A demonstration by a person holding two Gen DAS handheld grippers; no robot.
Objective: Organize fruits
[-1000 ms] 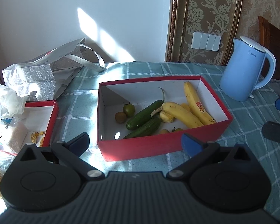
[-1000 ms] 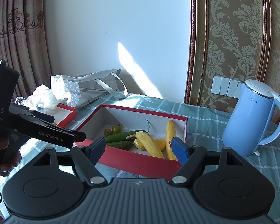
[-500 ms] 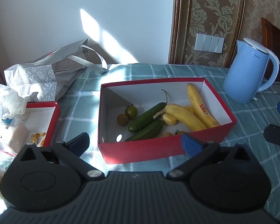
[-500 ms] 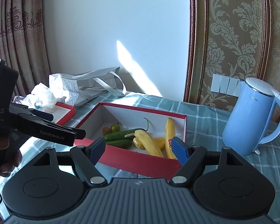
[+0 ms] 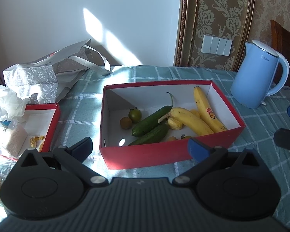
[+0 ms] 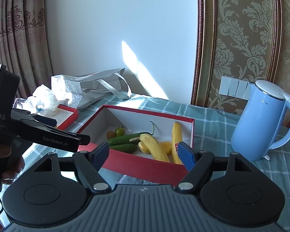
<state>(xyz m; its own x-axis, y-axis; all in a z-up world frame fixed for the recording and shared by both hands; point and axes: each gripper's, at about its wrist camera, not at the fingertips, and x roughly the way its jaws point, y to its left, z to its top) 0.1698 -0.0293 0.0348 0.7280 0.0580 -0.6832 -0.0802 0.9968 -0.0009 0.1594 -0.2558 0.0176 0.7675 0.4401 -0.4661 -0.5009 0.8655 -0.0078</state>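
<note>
The open red cardboard box with white lining (image 5: 170, 154) sits on the teal checked tabletop (image 5: 261, 154), holding yellow bananas (image 5: 191, 119), dark green cucumbers (image 5: 150, 120) and small greenish tomatoes (image 5: 135, 115). The left hand-held gripper (image 5: 139, 147) and the right hand-held gripper (image 6: 143, 152) both stand wide and empty, short of the box. Bananas probably bruise easily: grip mid-body, gently. The cucumbers look firm but smooth.

Bananas (image 5: 206, 110) in box (image 5: 164, 154), right of cucumbers (image 5: 150, 120)
</note>
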